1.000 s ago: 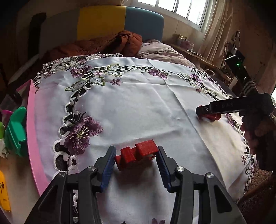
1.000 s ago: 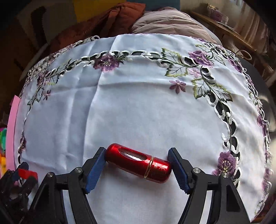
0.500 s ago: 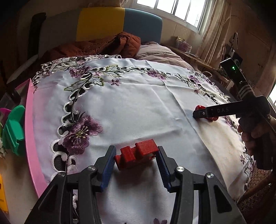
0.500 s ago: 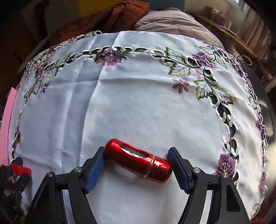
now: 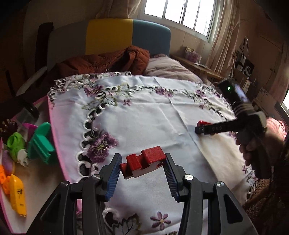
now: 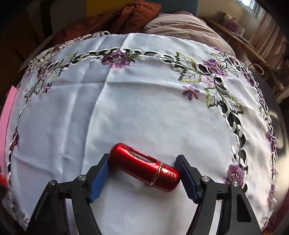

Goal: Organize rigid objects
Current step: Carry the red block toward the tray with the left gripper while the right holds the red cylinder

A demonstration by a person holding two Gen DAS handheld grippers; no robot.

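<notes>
Presently my left tongs (image 5: 142, 169) grip the red block (image 5: 144, 163) above the embroidered cloth's (image 5: 144, 115) near edge, while my right tongs (image 6: 143, 174) clasp the red cylinder (image 6: 144, 167) lying there, bed (image 5: 171, 69) beyond.

- Daylight entered through the window (image 5: 182, 16), which was blown out.
- Corners were dark and vignetted.
- Fisheye distortion curved the tablecloth (image 6: 144, 112).

Both wrist views close, angled down along fingers; shared: embroidered cloth (image 5: 144, 115), bedding behind.
</notes>
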